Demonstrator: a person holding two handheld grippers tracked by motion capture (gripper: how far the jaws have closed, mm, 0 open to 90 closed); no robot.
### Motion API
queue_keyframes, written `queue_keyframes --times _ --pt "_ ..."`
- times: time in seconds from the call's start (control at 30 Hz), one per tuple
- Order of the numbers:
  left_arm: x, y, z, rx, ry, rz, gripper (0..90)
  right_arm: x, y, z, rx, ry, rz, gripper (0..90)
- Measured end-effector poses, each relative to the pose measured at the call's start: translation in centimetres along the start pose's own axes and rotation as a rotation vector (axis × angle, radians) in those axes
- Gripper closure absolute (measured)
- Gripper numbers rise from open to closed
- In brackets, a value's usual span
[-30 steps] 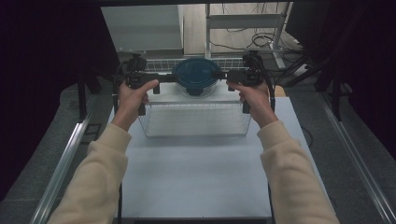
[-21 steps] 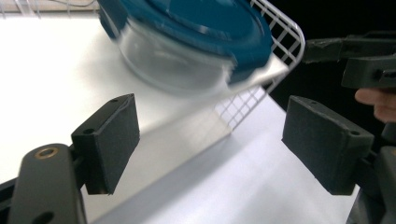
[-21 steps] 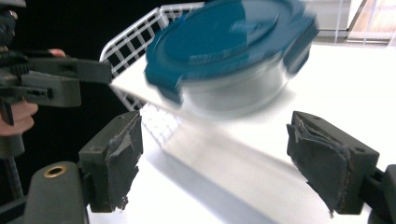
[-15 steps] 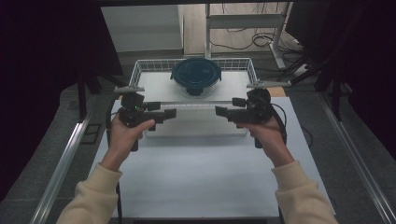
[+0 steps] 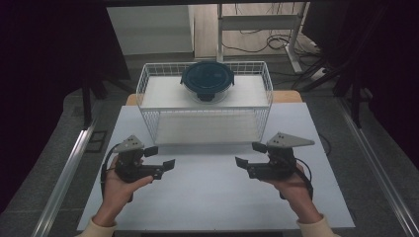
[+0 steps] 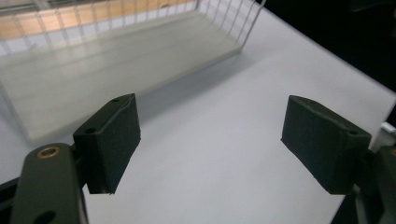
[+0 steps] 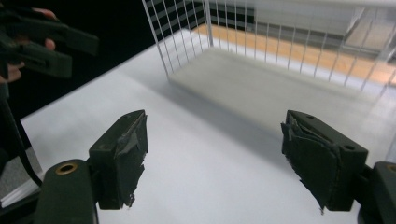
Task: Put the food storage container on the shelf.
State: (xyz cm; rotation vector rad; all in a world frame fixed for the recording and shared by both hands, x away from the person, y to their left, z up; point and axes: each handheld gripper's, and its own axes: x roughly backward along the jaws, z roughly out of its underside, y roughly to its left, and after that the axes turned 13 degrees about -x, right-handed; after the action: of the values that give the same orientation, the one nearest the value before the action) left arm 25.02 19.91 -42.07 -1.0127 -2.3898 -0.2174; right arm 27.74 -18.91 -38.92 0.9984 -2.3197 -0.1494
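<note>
Both grippers, left (image 5: 158, 156) and right (image 5: 251, 154), hover over the table (image 5: 207, 197) with jaws apart, grasping nothing (the right's have just been closing); the container (image 5: 207, 81) sits in the basket (image 5: 148, 94).

The left hand-held gripper (image 6: 210, 140) hangs over the white counter (image 6: 224, 154), its two black pads (image 6: 114, 135) standing wide apart with only bare counter between them. Beyond them, at upper left, sits a white wire basket (image 6: 116, 46), its near corner toward the right.
</note>
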Motion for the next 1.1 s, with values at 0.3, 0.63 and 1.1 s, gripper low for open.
queue_keyframes --times 0.3,0.63,1.1 --pt "-1.2 -0.4 4.2 0.028 0.075 -0.001 19.0 -0.4 -2.7 5.0 -0.061 0.067 0.029 22.1" --pt "-1.9 0.0 5.1 0.038 0.097 -0.009 19.0 -1.2 -4.6 6.7 -0.105 0.099 0.057 22.1" --pt "-2.1 0.0 5.4 0.042 0.1 -0.013 18.9 -1.0 -5.0 7.1 -0.105 0.094 0.073 21.9"
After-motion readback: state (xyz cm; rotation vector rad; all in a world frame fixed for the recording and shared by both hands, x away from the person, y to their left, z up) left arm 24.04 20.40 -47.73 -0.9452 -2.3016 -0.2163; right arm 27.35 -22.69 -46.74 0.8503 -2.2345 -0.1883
